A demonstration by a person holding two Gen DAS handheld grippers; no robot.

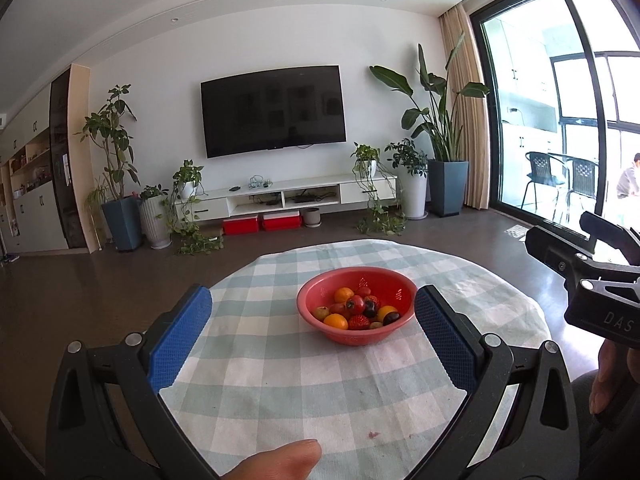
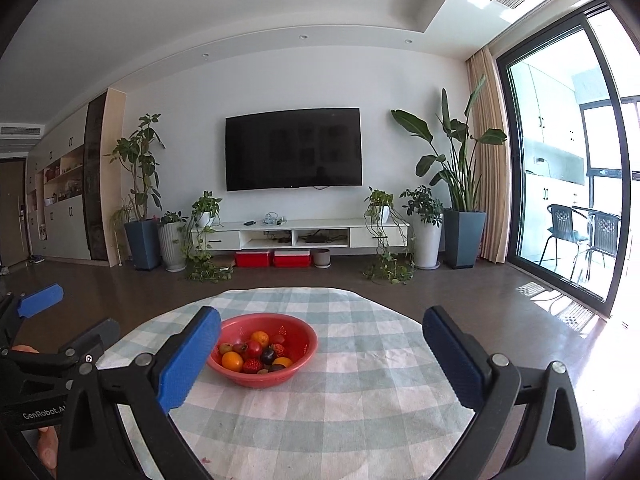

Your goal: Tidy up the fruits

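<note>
While both show bowl (image 1: 356,308) — seated person (image 1: 628,180) left-only.

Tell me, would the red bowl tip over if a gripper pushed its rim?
Probably it would rock: the red bowl looks like thin, holed plastic, narrower at the base than the rim. The fruit heaped inside may steady it, though the round pieces could roll. The checked tablecloth might wrinkle rather than let it slide.

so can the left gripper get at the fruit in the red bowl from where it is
Probably yes: the left gripper is open and empty, the red bowl lies ahead between its fingers, uncovered, with only bare checked cloth before it.
</note>
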